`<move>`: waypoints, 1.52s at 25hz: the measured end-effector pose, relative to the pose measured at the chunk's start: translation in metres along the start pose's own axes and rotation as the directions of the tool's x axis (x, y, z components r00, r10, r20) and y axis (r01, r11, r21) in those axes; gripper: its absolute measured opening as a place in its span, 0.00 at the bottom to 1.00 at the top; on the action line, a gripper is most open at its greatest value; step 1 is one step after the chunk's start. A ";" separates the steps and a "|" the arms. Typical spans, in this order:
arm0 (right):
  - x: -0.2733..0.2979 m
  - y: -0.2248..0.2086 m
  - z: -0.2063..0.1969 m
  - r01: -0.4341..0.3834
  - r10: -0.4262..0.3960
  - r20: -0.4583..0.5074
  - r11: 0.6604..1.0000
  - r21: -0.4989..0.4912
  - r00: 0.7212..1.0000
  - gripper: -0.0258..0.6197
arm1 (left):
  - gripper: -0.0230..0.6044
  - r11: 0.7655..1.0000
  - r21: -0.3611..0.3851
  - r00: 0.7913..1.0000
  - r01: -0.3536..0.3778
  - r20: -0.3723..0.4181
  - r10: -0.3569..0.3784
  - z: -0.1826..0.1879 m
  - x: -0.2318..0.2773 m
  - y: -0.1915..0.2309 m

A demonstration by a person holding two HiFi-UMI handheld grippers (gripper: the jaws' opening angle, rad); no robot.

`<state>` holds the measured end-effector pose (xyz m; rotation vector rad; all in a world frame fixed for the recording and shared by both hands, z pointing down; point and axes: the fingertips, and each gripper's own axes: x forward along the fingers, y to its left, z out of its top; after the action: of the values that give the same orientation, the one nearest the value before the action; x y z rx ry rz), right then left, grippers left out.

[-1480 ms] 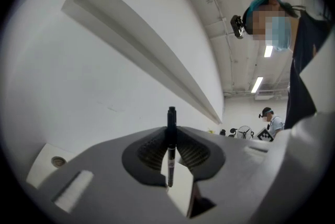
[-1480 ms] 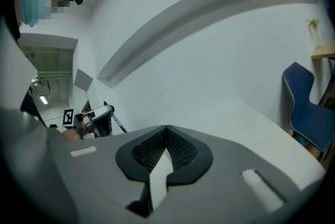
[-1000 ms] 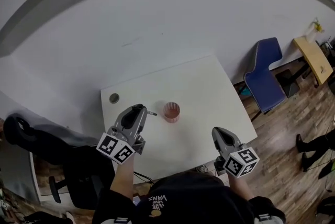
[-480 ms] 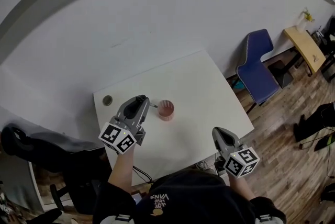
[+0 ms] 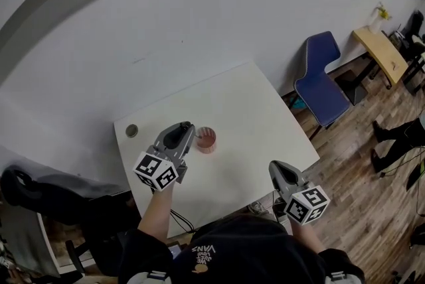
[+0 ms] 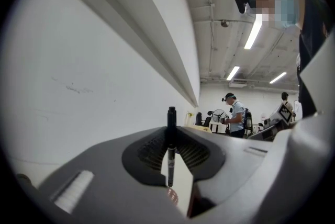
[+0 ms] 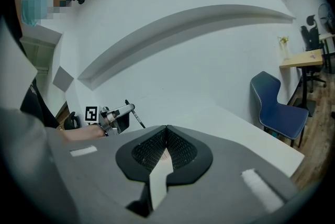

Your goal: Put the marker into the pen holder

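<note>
Left gripper (image 6: 170,136) clamps a slim black marker (image 6: 171,115); right gripper (image 7: 166,133) is pressed together, empty; a round pinkish pen holder (image 5: 206,140) stands on the smooth white table (image 5: 252,117).

White square tabletop (image 5: 252,117) against plain white wall (image 5: 199,17); blue chair (image 5: 319,80) and small wooden desk (image 5: 384,54) at right on wood-plank floor (image 5: 352,170); black chair (image 5: 46,188) at left; ceiling strip lights (image 6: 255,32) overhead.

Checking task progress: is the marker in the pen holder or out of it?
Out. The marker is clamped in the jaws of the left gripper, its lower end above the pen holder, not inside it.
</note>
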<state>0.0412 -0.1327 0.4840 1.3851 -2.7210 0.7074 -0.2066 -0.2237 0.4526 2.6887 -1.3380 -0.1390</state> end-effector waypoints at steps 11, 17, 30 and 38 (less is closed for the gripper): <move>-0.001 -0.005 -0.002 0.019 -0.019 -0.003 1.000 0.005 1.000 0.04 | 0.20 1.000 -0.030 0.997 -0.008 -0.079 0.006 -0.042 0.010 0.007; -0.004 -0.010 -0.005 0.040 -0.040 -0.006 0.999 0.013 0.999 0.04 | 0.20 0.999 -0.047 0.993 -0.008 -0.116 0.003 -0.061 0.017 0.008; -0.010 -0.020 -0.007 0.064 -0.064 -0.008 0.998 0.027 0.998 0.04 | 0.20 0.997 -0.075 0.982 -0.019 -0.188 0.004 -0.096 0.026 0.008; -0.014 -0.027 -0.008 0.080 -0.080 -0.008 0.996 0.032 0.997 0.04 | 0.20 0.996 -0.084 0.975 -0.013 -0.223 -0.006 -0.110 0.032 0.005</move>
<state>0.0691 -0.1321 0.4983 1.4858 -2.6439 0.7521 -0.1759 -0.2434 0.5615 2.5422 -1.2401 0.1019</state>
